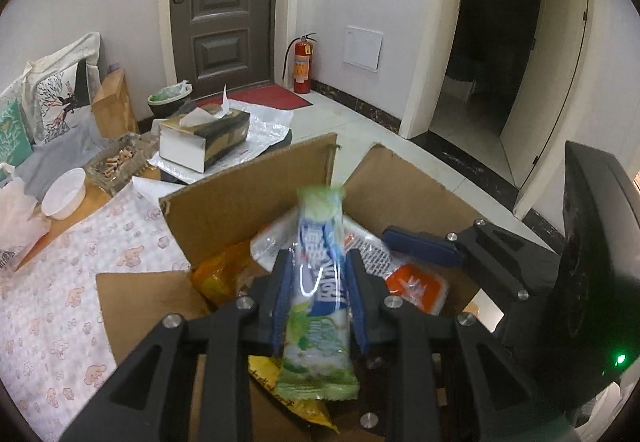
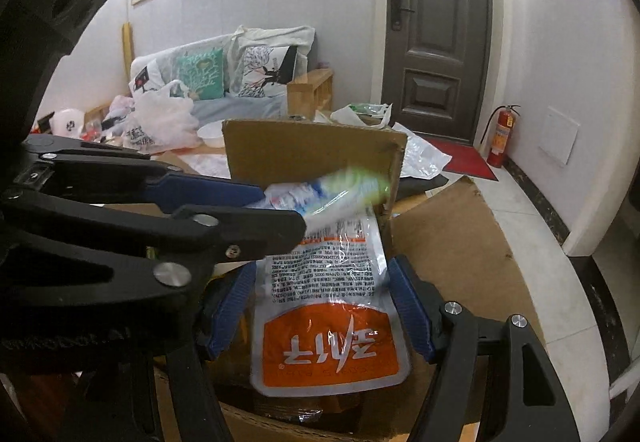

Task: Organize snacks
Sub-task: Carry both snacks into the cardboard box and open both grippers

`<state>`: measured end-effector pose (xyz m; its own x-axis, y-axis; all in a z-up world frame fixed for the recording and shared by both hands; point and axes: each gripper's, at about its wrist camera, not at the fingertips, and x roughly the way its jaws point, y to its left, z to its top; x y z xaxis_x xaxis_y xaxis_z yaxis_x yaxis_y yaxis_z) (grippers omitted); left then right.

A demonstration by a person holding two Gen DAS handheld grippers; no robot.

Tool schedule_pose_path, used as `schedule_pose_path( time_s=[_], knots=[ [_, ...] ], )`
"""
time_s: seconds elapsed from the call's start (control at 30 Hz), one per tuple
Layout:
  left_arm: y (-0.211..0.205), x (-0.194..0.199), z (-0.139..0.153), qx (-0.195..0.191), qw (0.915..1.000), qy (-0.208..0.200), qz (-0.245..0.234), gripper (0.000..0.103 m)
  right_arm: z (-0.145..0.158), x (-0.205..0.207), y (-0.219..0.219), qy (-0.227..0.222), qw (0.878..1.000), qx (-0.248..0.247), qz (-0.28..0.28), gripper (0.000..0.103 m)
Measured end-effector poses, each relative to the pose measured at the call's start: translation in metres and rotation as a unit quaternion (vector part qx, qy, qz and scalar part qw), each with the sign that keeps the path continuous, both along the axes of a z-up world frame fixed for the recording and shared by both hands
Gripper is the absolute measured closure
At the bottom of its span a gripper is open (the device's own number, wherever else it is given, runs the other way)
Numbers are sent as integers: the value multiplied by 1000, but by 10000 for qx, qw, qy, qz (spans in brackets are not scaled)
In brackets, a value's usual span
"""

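Note:
My left gripper (image 1: 318, 278) is shut on a long green, white and blue snack pack (image 1: 320, 290) and holds it over an open cardboard box (image 1: 240, 202). The same pack (image 2: 336, 186) shows blurred in the right wrist view, with the left gripper (image 2: 280, 210) across the frame. My right gripper (image 2: 324, 298) is open, its blue fingers (image 2: 408, 302) on either side of an orange and clear pouch (image 2: 328, 326) lying in the box (image 2: 312, 150); they do not press on it. A yellow-orange bag (image 1: 224, 274) also lies in the box.
A tissue box (image 1: 204, 138), a white bowl (image 1: 64, 194) and a tray of small snacks (image 1: 120, 162) sit on the table with its patterned cloth (image 1: 60, 302). A sofa with cushions (image 2: 224, 78) stands behind. A door (image 1: 224, 2) and a fire extinguisher (image 1: 302, 62) are at the far wall.

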<state>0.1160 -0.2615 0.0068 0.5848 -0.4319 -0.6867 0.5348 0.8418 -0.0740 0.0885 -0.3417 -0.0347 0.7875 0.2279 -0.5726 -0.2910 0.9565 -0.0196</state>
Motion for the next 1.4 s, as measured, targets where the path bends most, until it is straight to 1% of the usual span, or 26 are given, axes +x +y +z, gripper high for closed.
schedule_pose_path(
  time_s=[0.03, 0.07, 0.13, 0.17, 0.2, 0.27, 0.3, 0.37, 0.5, 0.57, 0.7, 0.8, 0.87, 0.97, 1.03, 1.1, 1.23, 1.27, 1.4],
  knots=[
    [1, 0, 0, -12, 10000, -18, 10, 72, -1, 0, 3, 19, 10000, -37, 13, 38],
    [3, -1, 0, -39, 10000, -30, 27, 64, -2, -1, 5, 22, 9999, -95, 26, 38],
    [7, -3, 2, -67, 9999, -70, 72, 60, -4, -2, 7, 42, 9999, -118, 55, 36],
    [10, -2, 2, -84, 9999, -57, 77, 60, -3, -3, 8, 49, 9999, -121, 61, 32],
    [12, -2, 3, -94, 9999, -57, 98, 59, -3, -4, 8, 36, 9999, -132, 50, 31],
    [17, -4, 4, -88, 9998, -94, 152, 51, 0, -8, 7, 19, 9999, -117, 66, 29],
    [19, -5, 6, -90, 9997, -124, 170, 49, 2, -8, 7, 15, 9999, -87, 91, 26],
    [25, -8, 9, -106, 9996, -191, 201, 43, 5, -11, 6, 3, 9999, -54, 116, 25],
    [41, -20, 19, -130, 9989, -353, 279, 40, 11, -19, 9, -10, 9998, 39, 178, 25],
    [49, -25, 24, -148, 9984, -433, 330, 36, 17, -23, 12, -49, 9997, 103, 213, 25],
    [75, -38, 33, -179, 9969, -610, 472, 34, 30, -34, 24, -181, 9992, 210, 301, 25],
    [101, -47, 40, -198, 9950, -743, 642, 33, 39, -44, 38, -304, 9984, 250, 408, 25],
    [122, -55, 45, -231, 9930, -835, 801, 30, 46, -51, 51, -386, 9978, 246, 484, 25],
    [156, -62, 49, -294, 9900, -939, 1007, 28, 54, -62, 74, -500, 9963, 261, 646, 25],
    [177, -66, 50, -297, 9882, -990, 1129, 28, 57, -66, 92, -537, 9957, 274, 706, 27],
    [202, -69, 48, -263, 9866, -1018, 1251, 27, 57, -69, 111, -515, 9946, 318, 843, 38],
    [240, -70, 34, -265, 9850, -940, 1421, 27, 51, -78, 156, -461, 9917, 348, 1152, 50],
    [249, -70, 30, -280, 9848, -902, 1458, 27, 48, -80, 165, -431, 9910, 338, 1217, 55],
    [286, -62, 5, -376, 9841, -661, 1603, 27, 30, -76, 212, -145, 9876, 156, 1554, 59]
  ],
)
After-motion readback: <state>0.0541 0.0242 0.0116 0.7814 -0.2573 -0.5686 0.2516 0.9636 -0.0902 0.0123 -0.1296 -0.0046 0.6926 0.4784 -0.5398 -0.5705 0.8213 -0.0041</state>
